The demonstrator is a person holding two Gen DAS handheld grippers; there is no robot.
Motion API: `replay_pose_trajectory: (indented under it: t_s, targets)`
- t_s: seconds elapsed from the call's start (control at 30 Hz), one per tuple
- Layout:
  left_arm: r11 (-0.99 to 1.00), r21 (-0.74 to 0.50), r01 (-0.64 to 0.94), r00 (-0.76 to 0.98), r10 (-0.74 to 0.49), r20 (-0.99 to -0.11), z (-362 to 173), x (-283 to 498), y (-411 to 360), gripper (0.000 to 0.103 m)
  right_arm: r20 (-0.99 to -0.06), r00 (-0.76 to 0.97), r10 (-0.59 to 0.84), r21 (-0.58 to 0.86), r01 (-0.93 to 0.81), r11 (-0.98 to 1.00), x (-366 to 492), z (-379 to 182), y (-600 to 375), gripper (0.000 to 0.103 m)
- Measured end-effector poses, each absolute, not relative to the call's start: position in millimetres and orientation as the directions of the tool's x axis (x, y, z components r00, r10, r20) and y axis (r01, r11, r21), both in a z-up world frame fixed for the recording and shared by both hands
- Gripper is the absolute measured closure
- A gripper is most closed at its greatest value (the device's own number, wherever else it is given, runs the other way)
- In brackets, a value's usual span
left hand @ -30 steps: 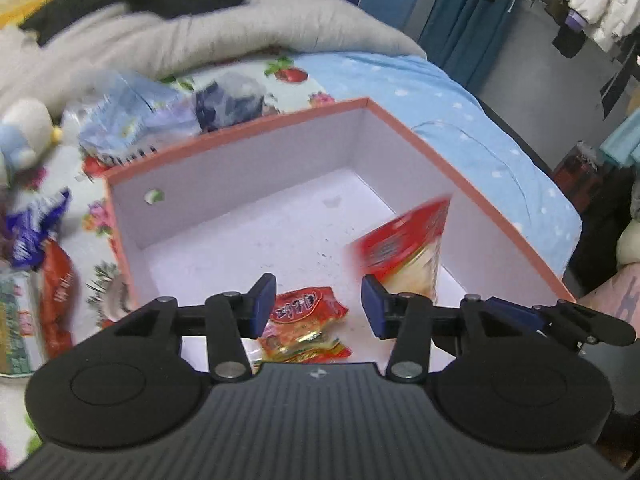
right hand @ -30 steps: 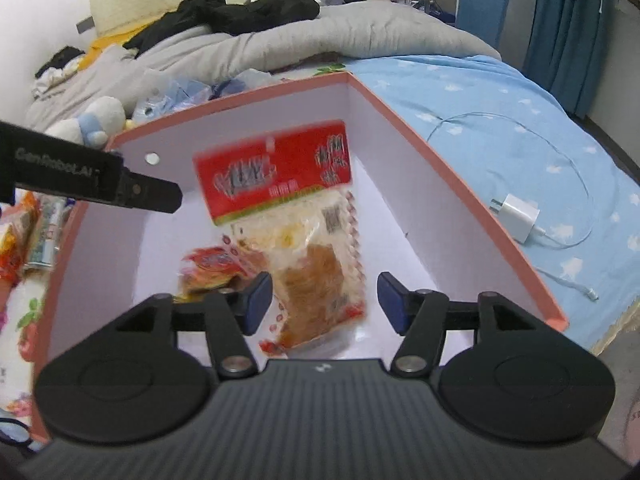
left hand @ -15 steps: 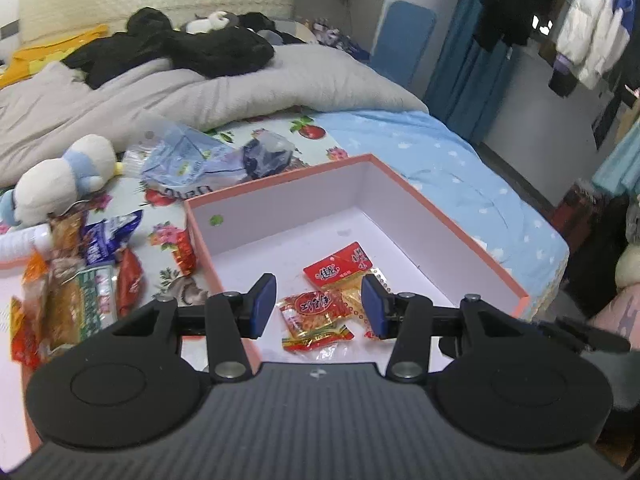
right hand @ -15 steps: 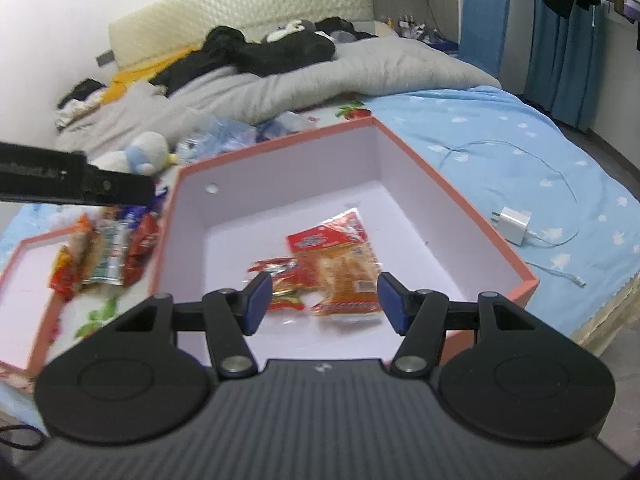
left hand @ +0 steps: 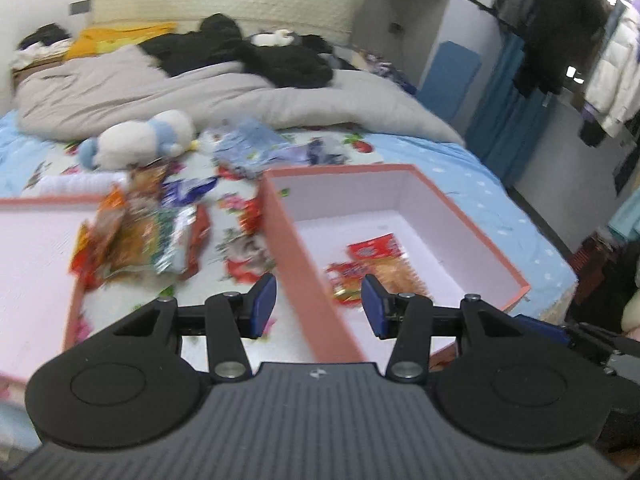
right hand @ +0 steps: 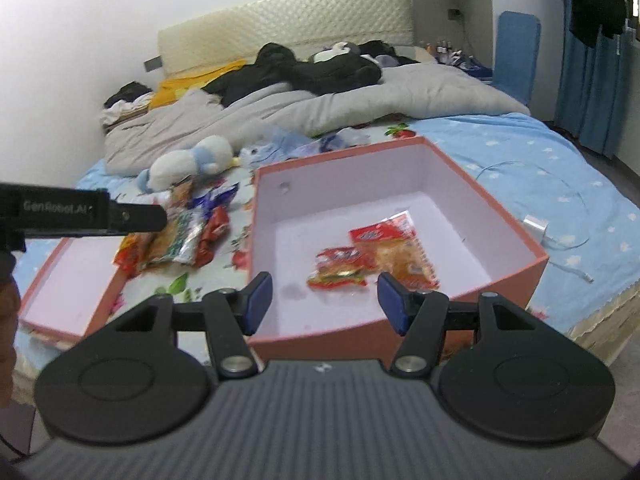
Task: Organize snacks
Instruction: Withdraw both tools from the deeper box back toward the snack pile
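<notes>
Snack pile (left hand: 148, 236) lies upper left of your left gripper (left hand: 318, 306), nearer it than right gripper (right hand: 326, 302); both jaws apart, empty.

A plush toy (right hand: 188, 162) lies on the bed (right hand: 520, 148), just before the grey duvet (right hand: 360, 104). Black clothes (right hand: 320, 68) sit atop that duvet. A white charger (right hand: 534, 225) rests on the bed's blue sheet.

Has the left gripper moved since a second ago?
Yes. The left gripper has pulled back and up from the box, whose floor filled its view before; now the jaws straddle the box's left wall, empty.
</notes>
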State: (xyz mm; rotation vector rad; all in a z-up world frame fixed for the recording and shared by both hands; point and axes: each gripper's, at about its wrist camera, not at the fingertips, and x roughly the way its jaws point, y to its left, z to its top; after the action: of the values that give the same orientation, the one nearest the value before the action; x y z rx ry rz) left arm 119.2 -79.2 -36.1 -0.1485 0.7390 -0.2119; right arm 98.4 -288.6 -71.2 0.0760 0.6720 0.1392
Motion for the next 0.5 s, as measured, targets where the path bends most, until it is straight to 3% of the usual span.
replay_pose_trajectory:
  t_s: [0.5]
  targets:
    - [0.966,-0.255,-0.036,0.705,-0.156,-0.692,-72,60,-10,0.050,-0.661,0.704,0.259,0.160,-0.204,0.966,91,-85,-237,0.043]
